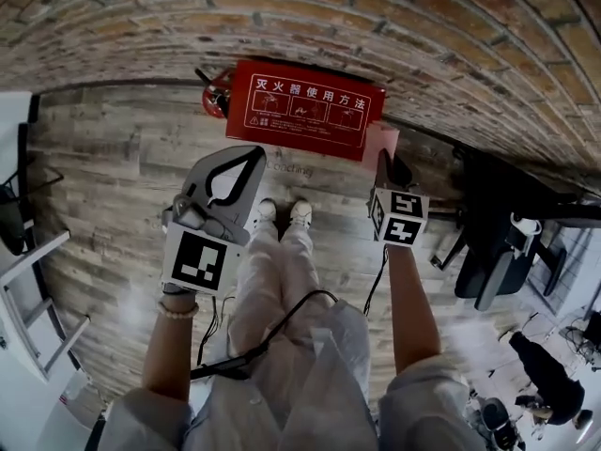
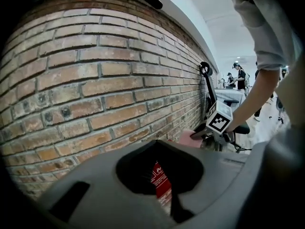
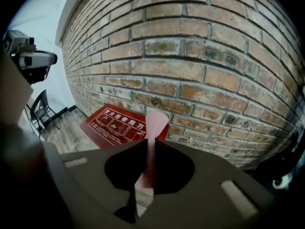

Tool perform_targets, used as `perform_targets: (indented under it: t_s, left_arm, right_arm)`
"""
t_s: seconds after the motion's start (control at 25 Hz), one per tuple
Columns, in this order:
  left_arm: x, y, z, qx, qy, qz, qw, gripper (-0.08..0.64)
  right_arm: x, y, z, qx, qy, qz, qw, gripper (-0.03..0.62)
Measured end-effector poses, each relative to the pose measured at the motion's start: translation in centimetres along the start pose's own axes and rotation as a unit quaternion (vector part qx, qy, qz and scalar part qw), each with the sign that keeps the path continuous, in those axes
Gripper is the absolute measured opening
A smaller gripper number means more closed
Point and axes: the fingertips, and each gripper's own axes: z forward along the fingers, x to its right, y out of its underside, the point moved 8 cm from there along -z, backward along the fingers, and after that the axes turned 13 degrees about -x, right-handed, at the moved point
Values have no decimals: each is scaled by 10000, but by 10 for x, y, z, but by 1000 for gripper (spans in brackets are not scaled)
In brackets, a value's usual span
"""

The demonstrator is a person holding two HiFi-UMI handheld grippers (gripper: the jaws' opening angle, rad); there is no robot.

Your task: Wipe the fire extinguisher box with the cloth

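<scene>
- Head view: the fire extinguisher box (image 1: 305, 109) lies on the floor against the brick wall (image 1: 141, 26).
- Right gripper (image 1: 387, 163) pinches the cloth (image 1: 380, 141) near the box's right end, likely poised to wipe.
- Left gripper (image 1: 248, 161) is clenched on nothing, held aside.

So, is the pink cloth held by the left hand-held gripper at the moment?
No, the pink cloth is pinched between the jaws of the right hand-held gripper, while the left hand-held gripper is shut on nothing.

Head view down; gripper views toward brick wall (image 2: 95, 80); box (image 1: 305, 109) shared.
</scene>
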Motion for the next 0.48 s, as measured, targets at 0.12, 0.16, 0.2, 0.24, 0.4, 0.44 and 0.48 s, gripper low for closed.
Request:
perform_targets:
  t_s: [0.12, 0.16, 0.2, 0.24, 0.4, 0.44, 0.48]
  left_arm:
    - [-4, -11, -22, 27, -34, 19, 10000, -2]
    - [-4, -15, -30, 50, -48, 24, 10000, -2]
    - [-5, -19, -37, 90, -63, 16, 9999, -2]
    - [-6, -24, -45, 159, -66, -34, 9998, -2]
    - [-14, -45, -77, 522, 58, -643, 9965, -2]
    - [-16, -50, -85, 587, 55, -756, 9954, -2]
    - [-19, -55, -93, 637, 29, -808, 9947, -2]
  right_arm:
    - [-8, -17, -29, 188, -107, -2, 9998, 31]
    - [-11, -23, -39, 260, -142, -51, 9995, 31]
    - [-14, -29, -50, 343, -167, -124, 9992, 31]
    - [-16, -35, -61, 430, -181, -209, 9987, 31]
    - [-26, -59, -106, 785, -206, -464, 9956, 31]
    - [-28, -66, -117, 890, -229, -481, 9946, 31]
    - [-30, -72, -128, 1003, -258, -481, 9935, 31]
